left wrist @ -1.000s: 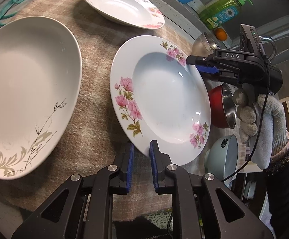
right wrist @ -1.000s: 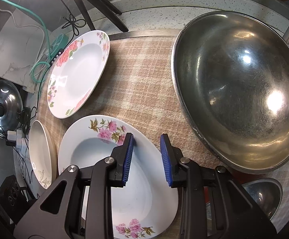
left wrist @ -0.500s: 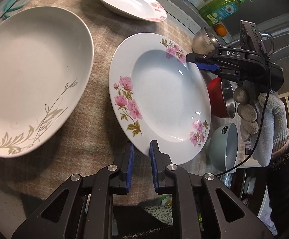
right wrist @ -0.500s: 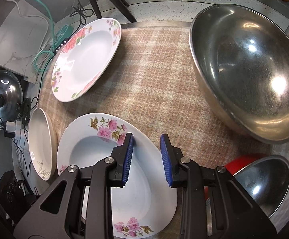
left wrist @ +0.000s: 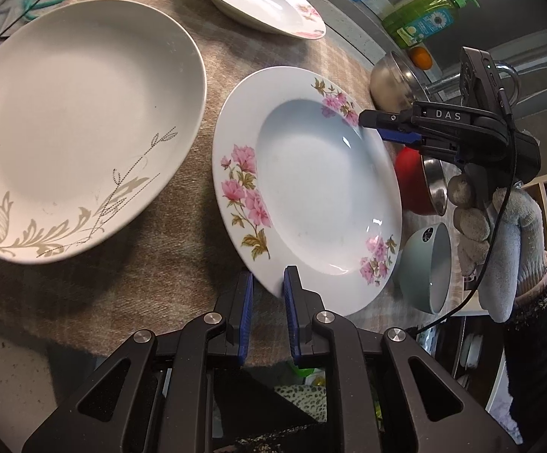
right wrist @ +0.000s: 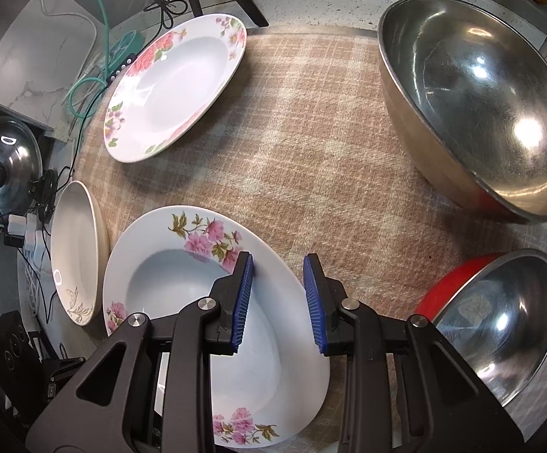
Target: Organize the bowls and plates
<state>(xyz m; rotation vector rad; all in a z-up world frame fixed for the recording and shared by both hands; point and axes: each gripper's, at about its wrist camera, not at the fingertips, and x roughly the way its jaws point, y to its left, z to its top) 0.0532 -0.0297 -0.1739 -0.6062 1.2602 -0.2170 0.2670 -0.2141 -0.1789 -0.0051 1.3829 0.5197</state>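
Checked cloth (right wrist: 311, 158) covers the surface, with a dish-soap bottle (left wrist: 420, 19) and an orange (left wrist: 421, 56) at the back edge. Three plates lie apart on the cloth: a pink-flowered deep plate (left wrist: 307, 188) nearest both tools, a cream plate with a grey leaf pattern (left wrist: 77, 113) beside it, and a rose-rimmed plate (right wrist: 175, 87) at the far side. A large steel bowl (right wrist: 477, 102), a red-sided steel bowl (right wrist: 500, 339) and a pale green bowl (left wrist: 430, 264) stand separately. The left tool (left wrist: 267, 294) has its jaws spread either side of the pink-flowered plate's near rim, not visibly pinching it. The right tool (right wrist: 278, 298) is likewise spread, straddling the opposite rim from above. Judged from this layout, nothing is yet stacked or nested; the task appears to be at an early stage, with all plates and bowls left to gather.
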